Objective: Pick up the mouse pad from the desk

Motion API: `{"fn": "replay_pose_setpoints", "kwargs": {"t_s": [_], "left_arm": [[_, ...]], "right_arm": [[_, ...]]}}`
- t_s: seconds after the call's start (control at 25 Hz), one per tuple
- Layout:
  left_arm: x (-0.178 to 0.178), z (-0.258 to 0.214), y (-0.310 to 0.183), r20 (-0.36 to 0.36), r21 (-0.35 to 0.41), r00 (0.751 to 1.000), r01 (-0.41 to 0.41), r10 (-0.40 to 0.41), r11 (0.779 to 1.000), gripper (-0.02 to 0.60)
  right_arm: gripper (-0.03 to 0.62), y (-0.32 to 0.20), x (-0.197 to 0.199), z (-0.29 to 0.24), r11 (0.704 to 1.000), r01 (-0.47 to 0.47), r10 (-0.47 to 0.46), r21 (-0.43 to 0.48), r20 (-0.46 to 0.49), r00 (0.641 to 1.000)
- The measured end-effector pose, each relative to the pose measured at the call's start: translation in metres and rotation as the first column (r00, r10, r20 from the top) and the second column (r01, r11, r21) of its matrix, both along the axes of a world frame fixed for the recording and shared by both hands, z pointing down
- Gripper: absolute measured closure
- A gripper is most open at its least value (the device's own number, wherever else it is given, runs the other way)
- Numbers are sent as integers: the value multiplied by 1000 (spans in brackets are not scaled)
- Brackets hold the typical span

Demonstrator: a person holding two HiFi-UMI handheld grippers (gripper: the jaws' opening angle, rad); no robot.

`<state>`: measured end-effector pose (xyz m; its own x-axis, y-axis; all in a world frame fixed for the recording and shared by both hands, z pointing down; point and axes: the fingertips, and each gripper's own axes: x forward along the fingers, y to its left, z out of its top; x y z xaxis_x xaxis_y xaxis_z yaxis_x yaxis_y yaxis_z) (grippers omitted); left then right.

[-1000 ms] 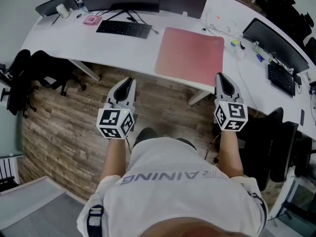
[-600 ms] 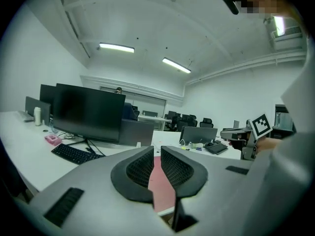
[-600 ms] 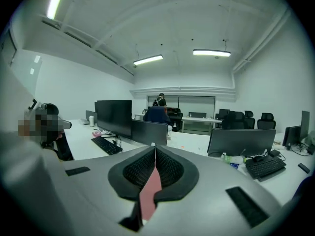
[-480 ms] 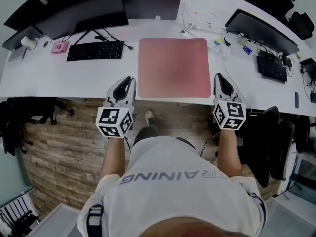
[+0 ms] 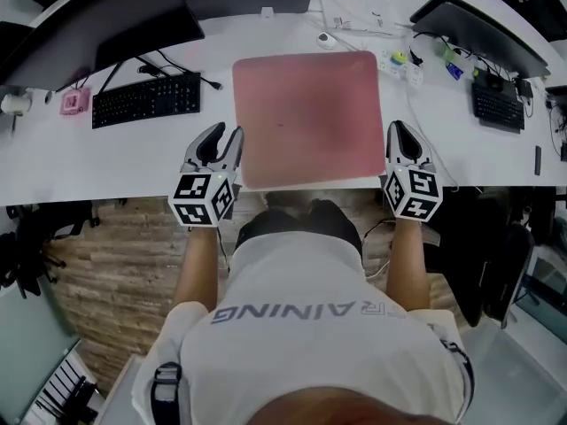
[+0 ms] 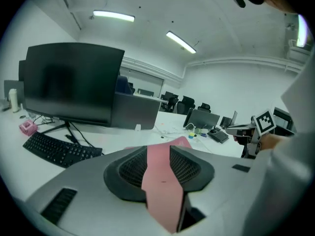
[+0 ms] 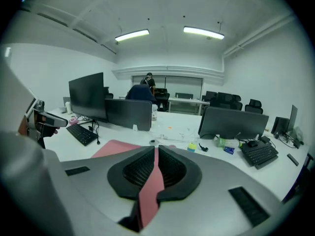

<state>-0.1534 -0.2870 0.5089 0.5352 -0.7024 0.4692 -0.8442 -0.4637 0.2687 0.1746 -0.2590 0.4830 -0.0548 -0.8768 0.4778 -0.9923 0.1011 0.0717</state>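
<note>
The pink mouse pad (image 5: 308, 113) lies flat on the white desk (image 5: 106, 158), its near edge close to the desk's front edge. My left gripper (image 5: 221, 135) hovers at the pad's near left corner; its jaws are opening, and between them nothing is gripped. In the left gripper view the pad (image 6: 160, 178) shows through the gap of the left gripper (image 6: 158, 154). By the pad's near right corner my right gripper (image 5: 400, 129) is shut and empty. The right gripper view shows the right gripper (image 7: 155, 157) with only a thin slit over the pad (image 7: 115, 148).
A black keyboard (image 5: 146, 100) and a dark monitor (image 5: 106, 25) stand left of the pad, with a small pink object (image 5: 74, 103) further left. Behind the pad lies a small white device (image 5: 326, 39). At the right are another monitor (image 5: 478, 25), a keyboard (image 5: 496, 104) and cables.
Both grippers have come forward and down from in front of the desk to either side of the pad's near edge. The left jaws have parted.
</note>
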Motion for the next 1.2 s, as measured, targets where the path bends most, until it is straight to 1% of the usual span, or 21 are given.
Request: {"fn": "replay_pose_setpoints", "kwargs": {"t_s": [0.04,0.08,0.12,0.2,0.24,0.36,0.48,0.6,0.68,0.76,0.92,1.0,1.04,1.12,1.2], "left_arm": [[2,13,-3,5,-36,1000,4,-4,999,419],[5,26,-6,13,-72,1000,8,-7,997,404],[8,41,-7,24,-107,1000,13,-11,994,388],[15,72,-10,52,-174,998,34,-25,984,335],[17,88,-10,64,-207,997,52,-39,977,316],[21,133,-6,108,-303,991,106,-76,947,277],[26,171,1,196,-365,978,144,-75,920,255],[27,206,11,287,-421,956,179,-56,889,242],[30,222,17,317,-451,947,202,-55,869,238],[35,231,16,331,-460,941,221,-65,860,236],[42,240,10,378,-443,924,237,-59,864,236],[36,239,10,401,-438,913,263,-76,860,230],[33,239,11,406,-438,910,277,-86,855,216],[30,240,13,382,-453,918,290,-110,843,202],[29,241,14,350,-465,929,287,-124,838,202]], "right_arm": [[565,-5,4,14,999,0,0,-37,-2,1000],[532,-10,9,28,997,3,-3,-73,-3,1000],[471,-14,14,42,994,7,-7,-108,-1,1000],[404,-20,25,74,985,16,-16,-173,2,1000],[374,-22,30,91,979,23,-23,-204,1,1000],[318,-24,41,140,957,49,-50,-286,4,999],[267,-23,51,187,929,57,-47,-366,37,998],[243,-22,52,227,896,84,-45,-436,99,994],[234,-19,51,247,873,106,-56,-477,117,992],[227,-18,56,259,857,108,-58,-504,113,992],[220,-19,65,263,853,92,-35,-514,119,992],[220,-19,60,264,855,93,-36,-510,121,992],[221,-19,58,264,856,93,-35,-509,121,992],[221,-18,57,263,857,83,-27,-509,117,993],[225,-16,57,262,861,67,-12,-504,112,994]]}}
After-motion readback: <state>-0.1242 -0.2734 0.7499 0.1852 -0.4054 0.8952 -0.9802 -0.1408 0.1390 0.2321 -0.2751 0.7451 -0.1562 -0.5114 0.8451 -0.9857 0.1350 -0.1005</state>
